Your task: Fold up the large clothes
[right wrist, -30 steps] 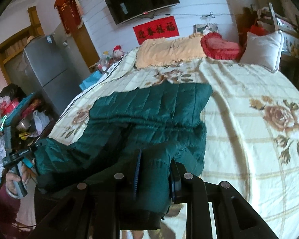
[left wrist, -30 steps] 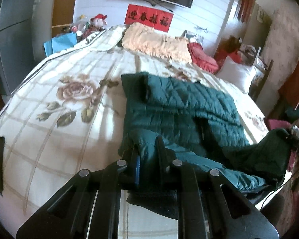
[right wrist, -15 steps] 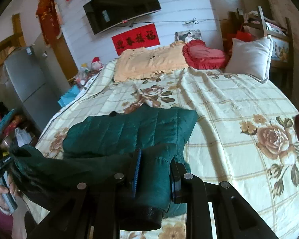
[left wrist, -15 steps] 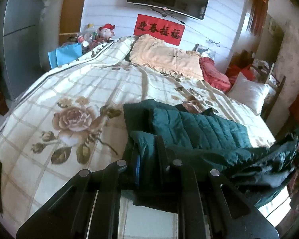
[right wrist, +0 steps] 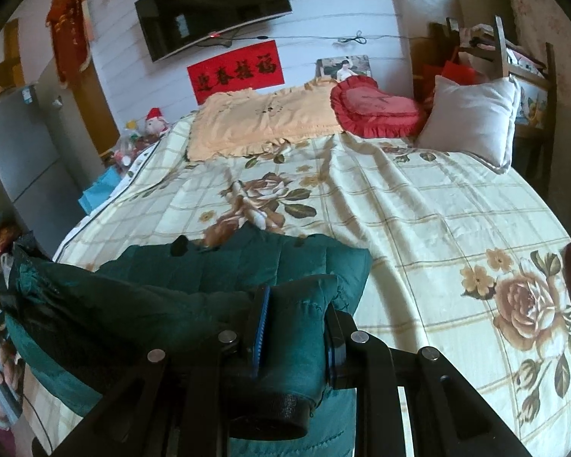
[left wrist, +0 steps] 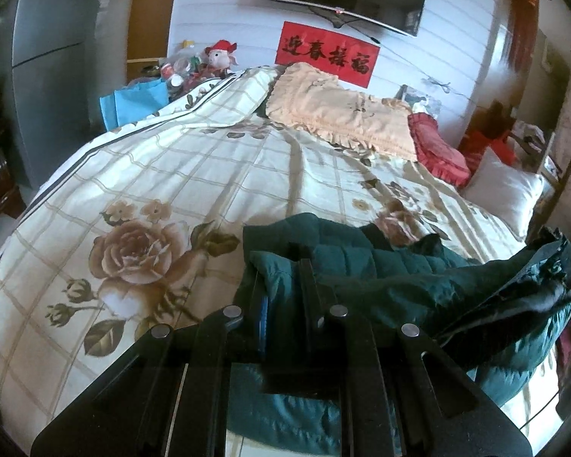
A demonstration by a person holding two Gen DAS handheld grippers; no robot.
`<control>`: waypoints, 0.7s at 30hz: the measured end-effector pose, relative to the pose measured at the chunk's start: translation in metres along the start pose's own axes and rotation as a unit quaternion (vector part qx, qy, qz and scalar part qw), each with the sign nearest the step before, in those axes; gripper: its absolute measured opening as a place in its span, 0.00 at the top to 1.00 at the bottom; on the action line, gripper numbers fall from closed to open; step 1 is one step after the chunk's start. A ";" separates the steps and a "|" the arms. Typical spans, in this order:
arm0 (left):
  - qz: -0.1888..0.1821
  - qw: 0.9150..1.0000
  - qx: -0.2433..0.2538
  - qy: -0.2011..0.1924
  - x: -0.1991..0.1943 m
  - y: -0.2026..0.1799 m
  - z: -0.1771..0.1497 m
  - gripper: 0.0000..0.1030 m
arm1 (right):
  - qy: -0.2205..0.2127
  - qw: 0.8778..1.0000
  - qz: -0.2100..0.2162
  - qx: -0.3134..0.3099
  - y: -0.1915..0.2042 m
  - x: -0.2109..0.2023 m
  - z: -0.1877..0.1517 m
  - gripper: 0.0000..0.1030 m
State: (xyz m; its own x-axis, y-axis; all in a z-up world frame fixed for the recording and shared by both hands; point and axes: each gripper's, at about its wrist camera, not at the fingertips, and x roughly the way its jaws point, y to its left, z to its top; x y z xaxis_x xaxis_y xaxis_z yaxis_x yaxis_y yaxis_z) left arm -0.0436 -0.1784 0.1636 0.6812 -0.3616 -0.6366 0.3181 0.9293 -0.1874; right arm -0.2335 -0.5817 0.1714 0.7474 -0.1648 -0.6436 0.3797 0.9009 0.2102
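Observation:
A dark green quilted jacket (left wrist: 399,270) lies bunched at the near edge of the bed, partly lifted between both grippers. My left gripper (left wrist: 281,278) is shut on a fold of the jacket at its left end. My right gripper (right wrist: 295,304) is shut on the jacket's sleeve (right wrist: 289,342), whose black cuff hangs toward the camera. In the right wrist view the jacket (right wrist: 209,270) stretches left toward the other hand. The jacket's lower part, under the grippers, is hidden.
The bed has a cream floral checked cover (left wrist: 163,175) (right wrist: 418,209). At the head lie a peach pillow (right wrist: 259,122), a red heart cushion (right wrist: 373,106) and a white pillow (right wrist: 472,114). A grey fridge (left wrist: 45,57) and a blue bag (left wrist: 133,103) stand at the left.
Both grippers have lifted and pulled the jacket toward the near edge of the bed. It was spread flat; now it is bunched and more bed cover shows beyond it.

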 end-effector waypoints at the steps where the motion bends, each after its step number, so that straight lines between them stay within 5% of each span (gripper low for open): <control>1: 0.005 1.000 0.000 0.000 0.007 -0.001 0.003 0.88 | 0.001 1.000 -0.003 0.002 -0.001 0.005 0.002 0.79; 21: 0.065 0.997 -0.003 0.039 0.117 -0.004 0.016 0.88 | 0.052 0.996 -0.049 0.045 -0.021 0.127 0.021 0.79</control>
State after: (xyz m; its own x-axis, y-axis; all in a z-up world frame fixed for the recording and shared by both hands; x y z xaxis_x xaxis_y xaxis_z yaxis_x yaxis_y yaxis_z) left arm 0.0449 -0.2255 0.1017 0.6627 -0.2309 -0.7124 0.2256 0.9686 -0.1042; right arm -0.1352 -0.6300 0.1005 0.6460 -0.2039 -0.7356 0.4995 0.8416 0.2054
